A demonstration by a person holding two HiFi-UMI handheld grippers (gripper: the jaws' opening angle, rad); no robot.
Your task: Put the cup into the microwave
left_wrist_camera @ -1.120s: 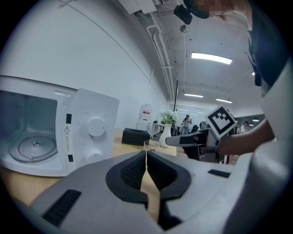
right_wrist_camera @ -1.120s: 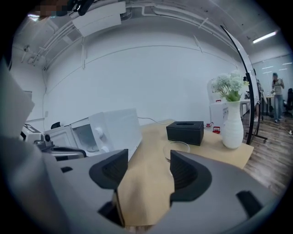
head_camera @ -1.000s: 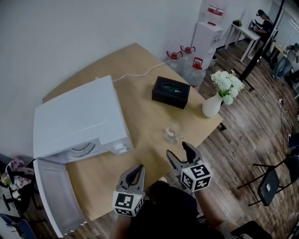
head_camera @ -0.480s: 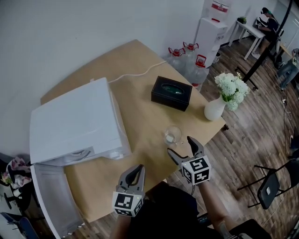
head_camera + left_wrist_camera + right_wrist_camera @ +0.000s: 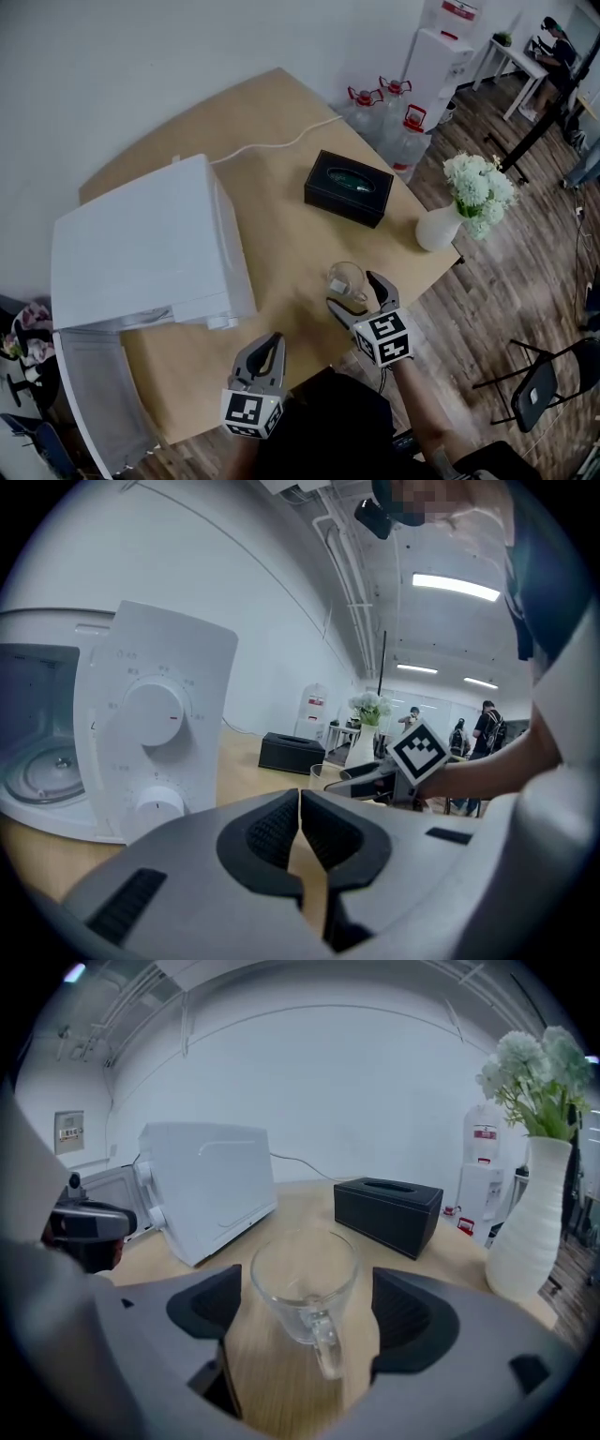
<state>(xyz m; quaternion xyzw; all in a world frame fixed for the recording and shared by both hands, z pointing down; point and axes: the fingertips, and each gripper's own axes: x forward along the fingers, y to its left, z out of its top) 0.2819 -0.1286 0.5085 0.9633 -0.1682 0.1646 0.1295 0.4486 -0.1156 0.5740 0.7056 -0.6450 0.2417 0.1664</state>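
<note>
- Right gripper [image 5: 309, 1312]: its two jaws are spread wide and have just been opening. The one glass cup [image 5: 302, 1283] stands upright between them on the table [image 5: 281, 246], untouched by the pads.
- Left gripper [image 5: 300, 832]: its two jaws are pressed together, holding nothing.
- One microwave [image 5: 150, 246], door open, stands left of the cup.
- Beyond are one black box [image 5: 349, 187], one vase [image 5: 439, 228] and three water jugs [image 5: 410, 136].

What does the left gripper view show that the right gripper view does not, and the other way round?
Only the left gripper view: the dials and turntable, and the left gripper with jaws together. Only the right gripper view: the cup standing, handle toward the camera, between the jaws of the right gripper, which have just been opening and do not touch it. Both: the microwave, black box and vase.
</note>
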